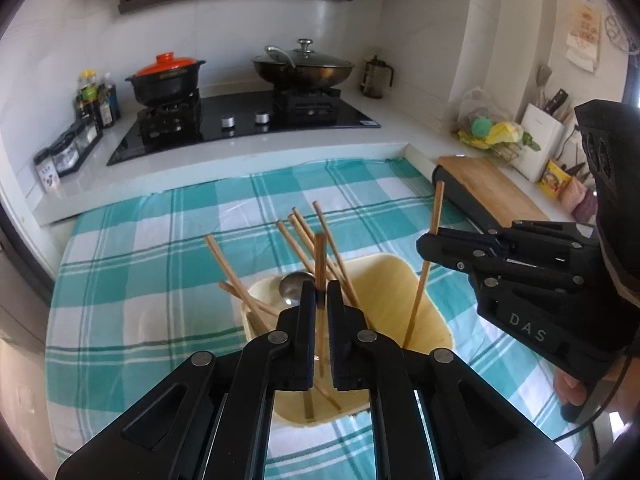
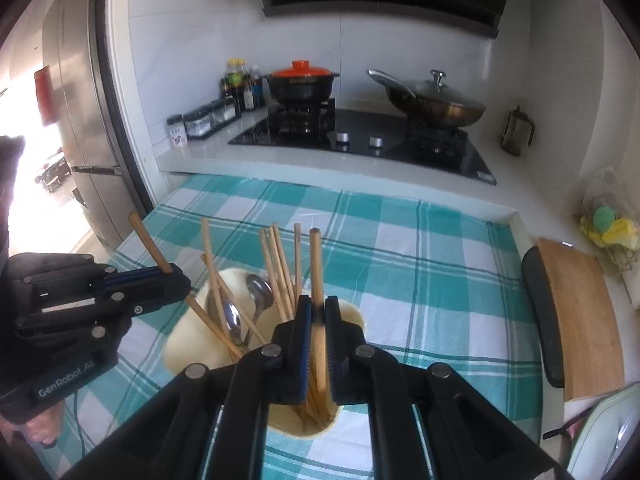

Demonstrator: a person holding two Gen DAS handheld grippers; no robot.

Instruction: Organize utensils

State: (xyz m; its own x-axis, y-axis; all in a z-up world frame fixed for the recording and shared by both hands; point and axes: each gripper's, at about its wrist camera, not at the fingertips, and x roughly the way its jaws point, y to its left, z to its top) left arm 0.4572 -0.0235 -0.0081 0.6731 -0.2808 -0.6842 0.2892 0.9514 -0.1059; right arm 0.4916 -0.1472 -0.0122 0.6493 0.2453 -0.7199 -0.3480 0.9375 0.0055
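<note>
I'm working in a home kitchen, over a surface covered with a teal and white checked cloth [image 1: 160, 272]. Nearest my left gripper [image 1: 321, 300], the jaws stand slightly apart around one upright wooden chopstick [image 1: 320, 264] whose lower end reaches into the cream utensil holder [image 1: 420, 300]; I cannot tell whether the pads press on it. My right gripper [image 2: 318, 312] has its jaws pressed together on a second chopstick [image 2: 316, 264], also standing in the holder. Beside these, loose chopsticks [image 2: 276, 264] lean in the holder together with metal spoons [image 2: 260, 292]. To the right, a wooden cutting board [image 2: 580, 320] lies on the surface. Farther back sits the black gas hob [image 1: 248, 124], carrying a black casserole with an orange lid [image 1: 166, 76] and a lidded wok [image 1: 304, 66].
</note>
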